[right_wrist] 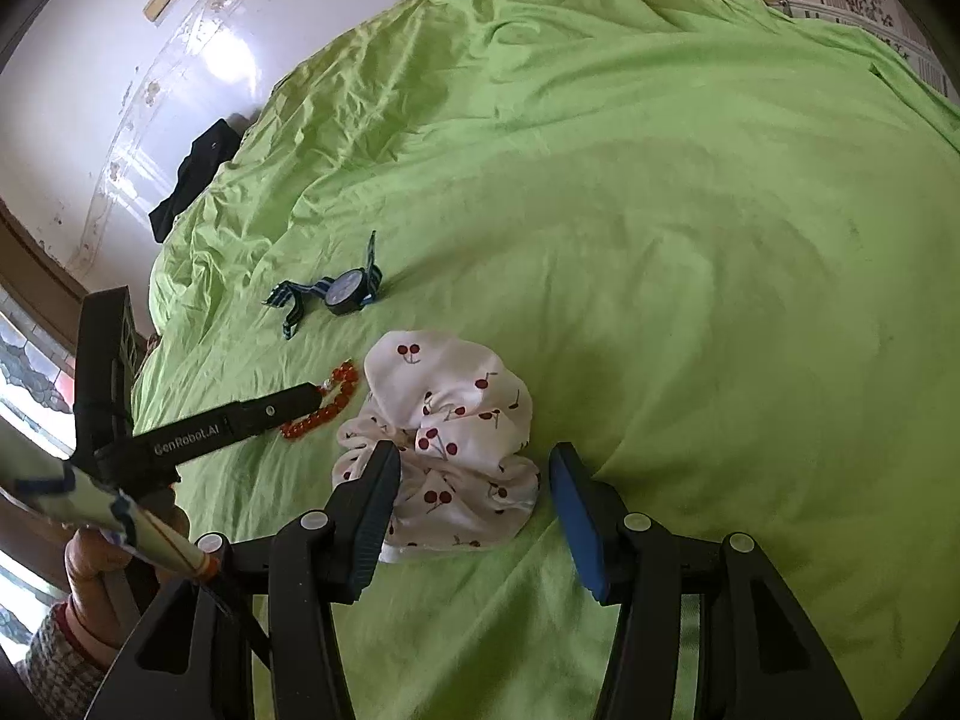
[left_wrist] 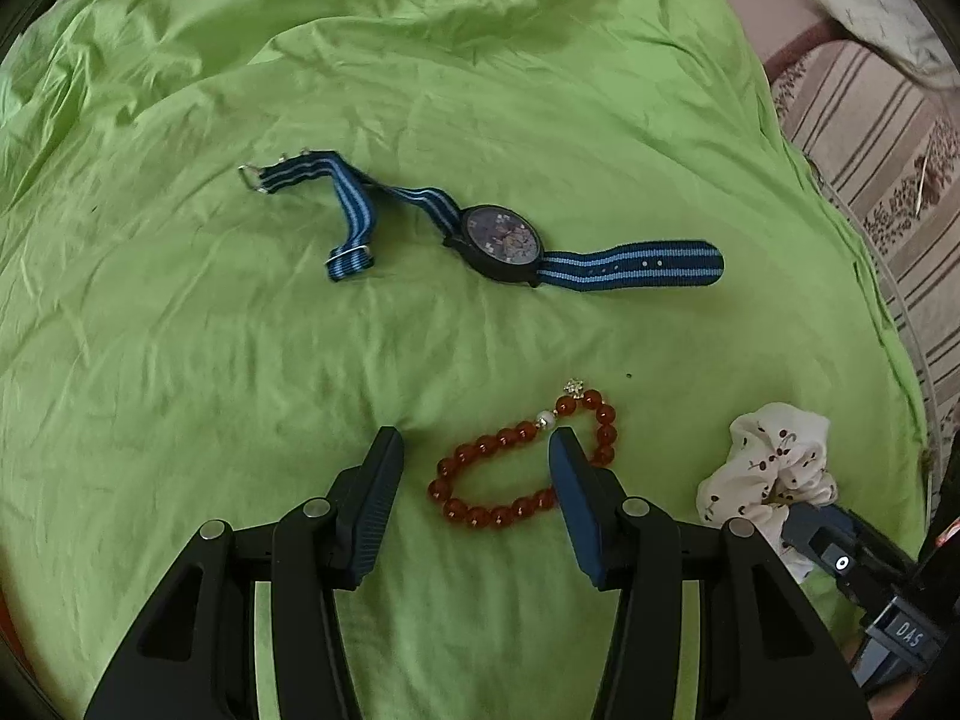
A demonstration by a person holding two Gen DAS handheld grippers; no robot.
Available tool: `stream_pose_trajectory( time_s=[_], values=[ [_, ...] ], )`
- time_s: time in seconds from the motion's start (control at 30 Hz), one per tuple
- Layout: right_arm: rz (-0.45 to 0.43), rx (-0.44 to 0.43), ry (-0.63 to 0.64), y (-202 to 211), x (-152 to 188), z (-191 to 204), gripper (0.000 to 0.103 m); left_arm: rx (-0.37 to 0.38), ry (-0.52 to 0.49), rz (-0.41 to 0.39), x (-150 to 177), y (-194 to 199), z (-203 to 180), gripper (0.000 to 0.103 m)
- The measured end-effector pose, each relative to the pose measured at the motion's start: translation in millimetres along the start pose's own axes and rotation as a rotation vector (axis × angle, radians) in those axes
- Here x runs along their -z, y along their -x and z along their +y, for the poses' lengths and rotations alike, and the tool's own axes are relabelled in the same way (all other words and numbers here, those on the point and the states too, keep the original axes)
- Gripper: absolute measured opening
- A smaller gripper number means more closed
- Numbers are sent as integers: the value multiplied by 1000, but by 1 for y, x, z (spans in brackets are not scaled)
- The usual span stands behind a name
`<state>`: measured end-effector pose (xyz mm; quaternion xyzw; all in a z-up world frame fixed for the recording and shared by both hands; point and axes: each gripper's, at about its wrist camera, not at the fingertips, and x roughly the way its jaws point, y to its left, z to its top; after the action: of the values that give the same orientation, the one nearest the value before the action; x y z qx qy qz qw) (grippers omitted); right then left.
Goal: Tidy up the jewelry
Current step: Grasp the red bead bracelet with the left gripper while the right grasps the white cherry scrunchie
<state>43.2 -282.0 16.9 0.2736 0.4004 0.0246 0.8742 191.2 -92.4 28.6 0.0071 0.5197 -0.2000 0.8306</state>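
A red bead bracelet (left_wrist: 510,480) lies on the green sheet (left_wrist: 240,360). My left gripper (left_wrist: 474,441) is open, its fingers on either side of the bracelet's left half. A blue striped watch (left_wrist: 501,243) lies farther out. A white cherry-print scrunchie (left_wrist: 774,468) lies to the right. In the right wrist view my right gripper (right_wrist: 474,456) is open around the scrunchie (right_wrist: 450,432). The bracelet (right_wrist: 324,408) and watch (right_wrist: 345,291) lie to its left, and the left gripper's finger (right_wrist: 264,414) reaches over the bracelet.
The green sheet (right_wrist: 690,240) covers a bed. A striped patterned sofa (left_wrist: 870,150) stands to the right. A white wall (right_wrist: 150,60) and a black cloth (right_wrist: 192,174) are at the far left in the right wrist view.
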Motion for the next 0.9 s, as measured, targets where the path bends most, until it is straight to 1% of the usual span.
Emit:
stream_pose_trajectory(
  time_s=[0.1, 0.13, 0.17, 0.2, 0.23, 0.27, 0.3, 0.4, 0.47, 0.53, 0.73, 0.9],
  values=[
    [-9, 15, 13, -5, -2, 3, 56, -47, -52, -17, 4, -4, -10, 50],
    [-11, 20, 20, -6, -2, 4, 56, -79, -87, -24, 6, -5, -17, 49],
    [-11, 25, 26, -7, -3, 5, 56, -94, -105, -25, 7, -5, -21, 43],
    [-9, 28, 32, -8, -3, 6, 55, -102, -119, -24, 8, -5, -25, 29],
    [-9, 30, 36, -8, -4, 7, 53, -99, -130, -19, 9, -4, -29, 20],
    [-5, 31, 41, -7, -4, 7, 42, -89, -138, -8, 10, -2, -32, 7],
    [2, 28, 44, -8, -4, 7, 31, -87, -141, -2, 11, -1, -35, 7],
    [18, 13, 49, -8, -4, 8, 18, -102, -147, -12, 14, 8, -39, 7],
    [17, 5, 50, -6, -5, 9, 15, -96, -131, -24, 16, 18, -38, 7],
    [15, -6, 48, -4, -5, 9, 15, -86, -113, -40, 18, 34, -35, 7],
    [8, -51, 22, 6, -8, 9, 13, -52, -72, -105, 39, 99, -31, 7],
    [-4, -46, 38, 16, -2, 14, 13, -15, -26, -133, 60, 143, -26, 7]
  ],
)
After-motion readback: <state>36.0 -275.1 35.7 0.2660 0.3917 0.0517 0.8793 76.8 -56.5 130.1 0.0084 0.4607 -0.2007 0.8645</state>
